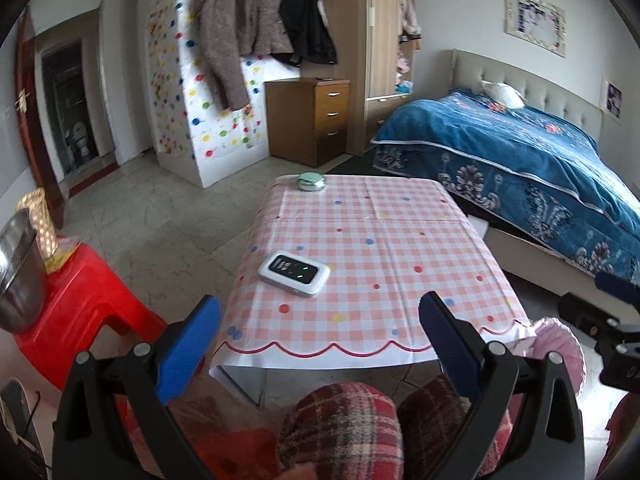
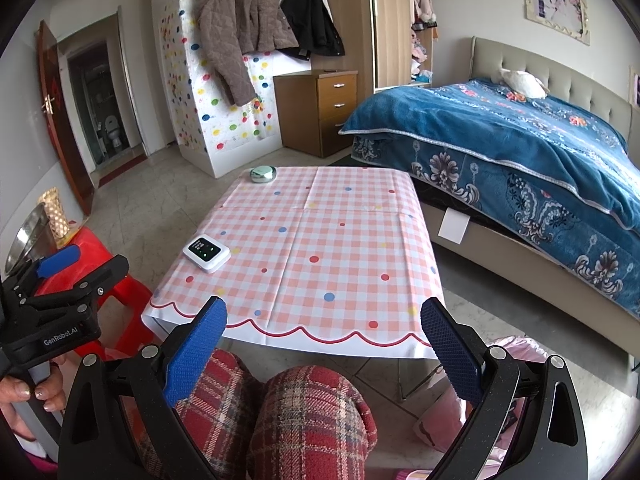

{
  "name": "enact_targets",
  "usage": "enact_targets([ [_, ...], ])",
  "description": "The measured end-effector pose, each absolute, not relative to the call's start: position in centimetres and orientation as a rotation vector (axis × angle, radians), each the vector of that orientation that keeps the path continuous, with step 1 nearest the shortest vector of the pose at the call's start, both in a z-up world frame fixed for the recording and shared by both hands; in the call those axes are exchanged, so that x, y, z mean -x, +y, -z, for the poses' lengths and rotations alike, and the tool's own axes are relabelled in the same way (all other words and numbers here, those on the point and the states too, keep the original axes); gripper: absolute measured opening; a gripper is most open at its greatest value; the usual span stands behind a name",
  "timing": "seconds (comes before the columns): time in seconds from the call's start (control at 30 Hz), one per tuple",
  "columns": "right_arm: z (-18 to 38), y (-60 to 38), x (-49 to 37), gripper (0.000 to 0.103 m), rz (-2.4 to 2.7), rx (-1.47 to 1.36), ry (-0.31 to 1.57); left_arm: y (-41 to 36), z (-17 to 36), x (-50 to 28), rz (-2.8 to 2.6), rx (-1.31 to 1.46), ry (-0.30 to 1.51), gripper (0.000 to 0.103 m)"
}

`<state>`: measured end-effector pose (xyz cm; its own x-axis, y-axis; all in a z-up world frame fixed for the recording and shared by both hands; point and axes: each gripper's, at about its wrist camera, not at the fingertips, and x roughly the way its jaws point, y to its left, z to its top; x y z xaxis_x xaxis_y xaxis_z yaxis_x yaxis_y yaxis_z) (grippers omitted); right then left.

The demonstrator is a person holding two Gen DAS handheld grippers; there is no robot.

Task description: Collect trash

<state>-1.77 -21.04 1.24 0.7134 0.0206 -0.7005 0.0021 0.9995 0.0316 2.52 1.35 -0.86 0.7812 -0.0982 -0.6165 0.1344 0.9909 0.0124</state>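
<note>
A: What's the biggest thing here?
B: One bed on the right, under a plush blue floral blanket, with a padded headboard. Next, one low worktop under a smooth pink-and-white checked cloth with coloured dots and a scalloped red hem.

A: And along the far wall?
B: Two coats: a quilted brown one and a black one. Beside them, one wooden cabinet with three drawers.

A: Anything on the left?
B: One red plastic stool carrying one round steel bowl.

A: What lies on the worktop?
B: Two things, well apart: a flat white device with rounded corners, a dark screen and green lights at the near left, and a round, pale green tin at the far left edge. I cannot pick out any trash on it.

A: The grippers?
B: Two. The left gripper stands wide, its ribbed blue pads clasping nothing, just short of the near edge. The right gripper is equally wide and bare, above two knees in red plaid.
</note>
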Motion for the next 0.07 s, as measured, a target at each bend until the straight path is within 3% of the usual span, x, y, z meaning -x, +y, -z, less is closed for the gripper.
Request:
enact_targets([
  [0.07,0.32,-20.28,0.5,0.096,-0.026,-0.035,0.81,2.37,1.62,-2.8,0.109,-0.032,0.662,0.096],
])
